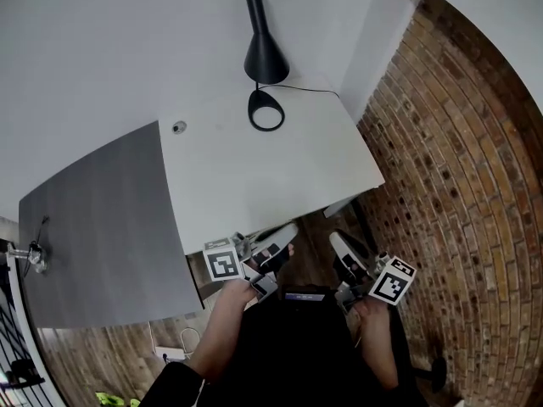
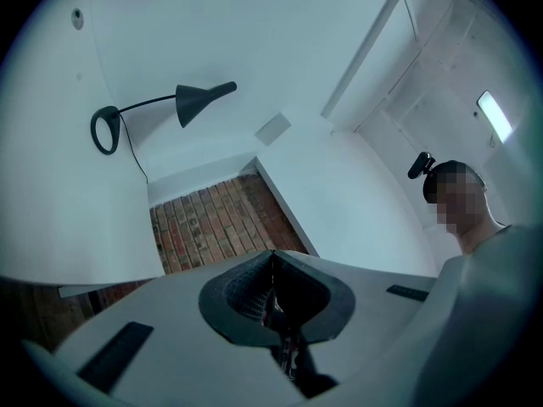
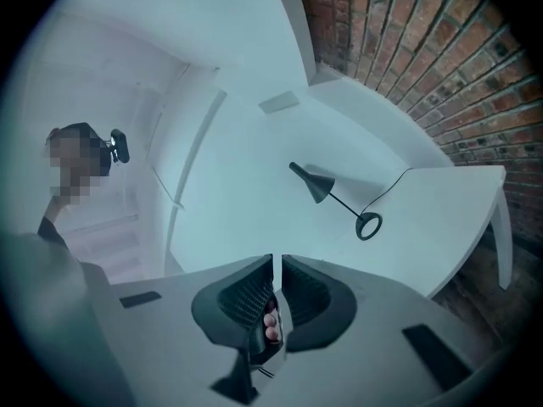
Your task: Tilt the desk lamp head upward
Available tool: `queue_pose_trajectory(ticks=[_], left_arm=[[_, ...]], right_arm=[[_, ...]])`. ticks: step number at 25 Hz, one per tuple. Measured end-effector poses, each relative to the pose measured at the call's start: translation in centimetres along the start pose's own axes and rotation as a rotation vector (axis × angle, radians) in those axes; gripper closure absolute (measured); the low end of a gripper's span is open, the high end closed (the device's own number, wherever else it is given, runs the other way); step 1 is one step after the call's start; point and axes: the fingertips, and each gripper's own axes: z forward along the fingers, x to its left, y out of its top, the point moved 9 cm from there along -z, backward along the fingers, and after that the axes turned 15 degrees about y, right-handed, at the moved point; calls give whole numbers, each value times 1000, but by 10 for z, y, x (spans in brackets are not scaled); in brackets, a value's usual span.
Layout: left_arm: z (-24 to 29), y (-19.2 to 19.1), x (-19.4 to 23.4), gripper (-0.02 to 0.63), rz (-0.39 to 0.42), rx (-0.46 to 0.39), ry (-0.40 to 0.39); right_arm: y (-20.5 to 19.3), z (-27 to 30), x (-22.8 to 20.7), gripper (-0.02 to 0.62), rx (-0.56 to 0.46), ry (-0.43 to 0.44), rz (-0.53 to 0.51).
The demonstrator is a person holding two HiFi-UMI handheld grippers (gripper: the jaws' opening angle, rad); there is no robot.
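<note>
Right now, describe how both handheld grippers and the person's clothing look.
The left gripper and right gripper are alike: pale grey-white bodies with dark ribbed pads lining the jaws. Each carries a white cube printed with black square markers. The person wears a dark top that leaves the forearms uncovered.

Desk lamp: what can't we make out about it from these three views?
- Desk lamp: the head's hinge is too small in both gripper views, and the head view sees it only from above.
- Bulb and switch: too small to tell in any view.
- Cord: it runs to the far corner of the desk in the head view; the plug end shows in no view.
</note>
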Motion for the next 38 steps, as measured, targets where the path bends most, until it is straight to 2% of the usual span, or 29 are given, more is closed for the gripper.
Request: queue_pose_trajectory(ticks=[7, 20, 29, 35, 38], left_arm=[[24, 25, 22, 592, 3, -65, 63], [98, 70, 49, 592, 3, -273, 218], [126, 69, 52, 592, 23, -300, 270], [121, 76, 55, 592, 26, -311, 298], [118, 87, 60, 592, 27, -308, 279]], right_arm=[[26, 21, -52, 577, 43, 61, 82], [123, 56, -143, 577, 186, 236, 147], [154, 65, -170, 577, 225, 303, 176], [152, 79, -176, 577, 235, 325, 209], [148, 92, -178, 577, 241, 331, 209]])
